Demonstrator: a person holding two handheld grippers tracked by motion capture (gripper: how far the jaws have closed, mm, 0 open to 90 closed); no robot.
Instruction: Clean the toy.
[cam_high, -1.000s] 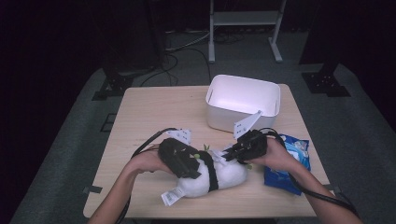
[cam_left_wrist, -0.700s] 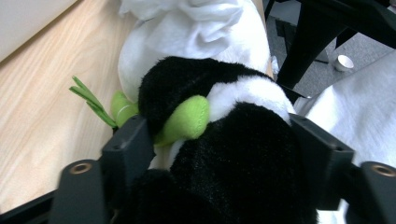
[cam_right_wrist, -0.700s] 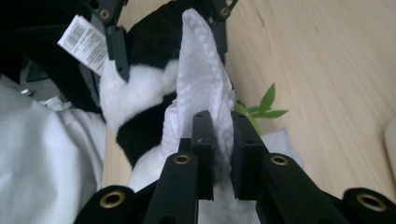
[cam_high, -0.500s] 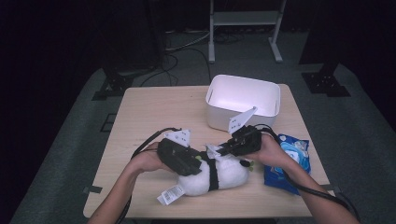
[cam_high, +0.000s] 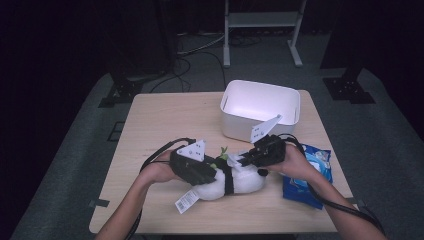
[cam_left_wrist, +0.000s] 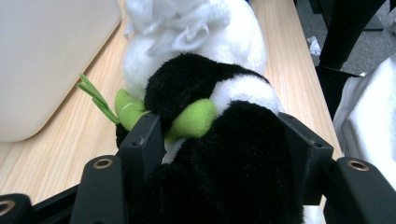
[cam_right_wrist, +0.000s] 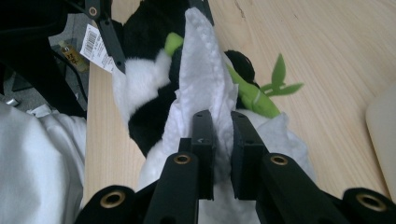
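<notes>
A black-and-white plush panda (cam_high: 239, 184) with a green bamboo sprig (cam_left_wrist: 191, 119) lies on the wooden table (cam_high: 165, 125) near its front edge. My left gripper (cam_high: 206, 175) grips the panda's black middle (cam_left_wrist: 233, 158). Its jaws have just been closing, and both pads now press into the fur. My right gripper (cam_high: 244, 160) comes in from the right and is shut on a fold of white fluffy cloth (cam_right_wrist: 201, 65) at the panda's head end. In the right gripper view that gripper (cam_right_wrist: 223, 127) pinches the cloth thin and lifts it into a ridge.
A white plastic bin (cam_high: 260, 107) stands behind the panda at the back right. A blue snack packet (cam_high: 309, 176) lies under the right hand. A paper tag (cam_high: 186, 201) trails from the panda toward the front edge.
The left gripper's jaws have closed onto the panda's body. The right gripper, still holding the white cloth, has shifted slightly left and toward the bin.
</notes>
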